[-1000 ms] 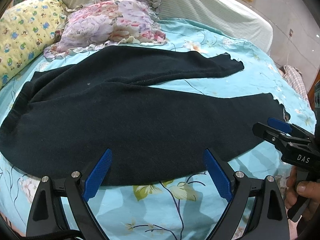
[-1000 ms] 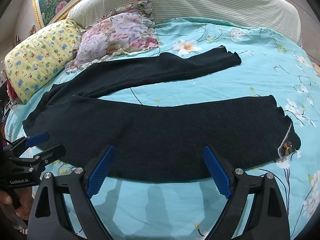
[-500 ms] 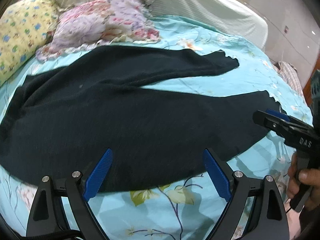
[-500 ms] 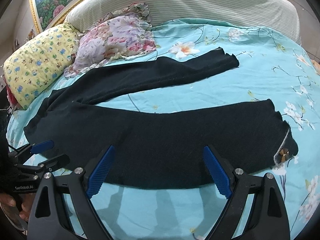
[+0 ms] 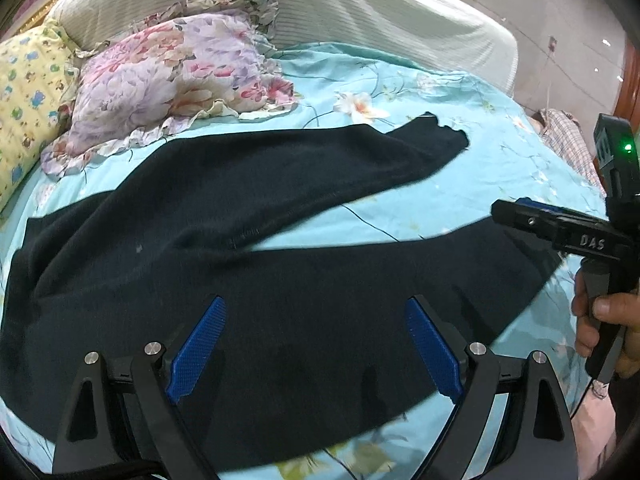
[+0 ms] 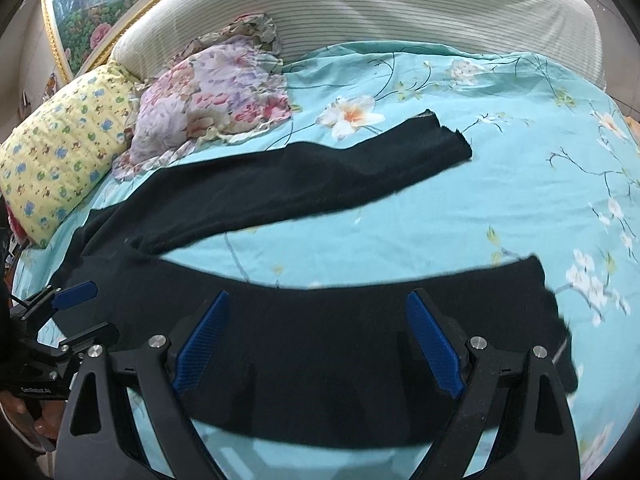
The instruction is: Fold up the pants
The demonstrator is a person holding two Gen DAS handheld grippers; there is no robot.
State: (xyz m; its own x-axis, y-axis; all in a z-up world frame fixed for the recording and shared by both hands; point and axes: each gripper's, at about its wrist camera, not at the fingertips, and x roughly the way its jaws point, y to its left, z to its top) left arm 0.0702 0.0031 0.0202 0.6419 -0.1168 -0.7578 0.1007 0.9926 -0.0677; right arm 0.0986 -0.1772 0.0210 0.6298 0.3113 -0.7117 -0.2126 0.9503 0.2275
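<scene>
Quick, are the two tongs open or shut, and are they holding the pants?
Left tongs: open, holding nothing, over the black pants.
Right tongs: open, holding nothing, over the near pant leg.

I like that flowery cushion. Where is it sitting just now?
The floral pillow lies at the head of the bed, upper left in both views, between the yellow pillow and the striped headboard, just beyond the black pants.
</scene>
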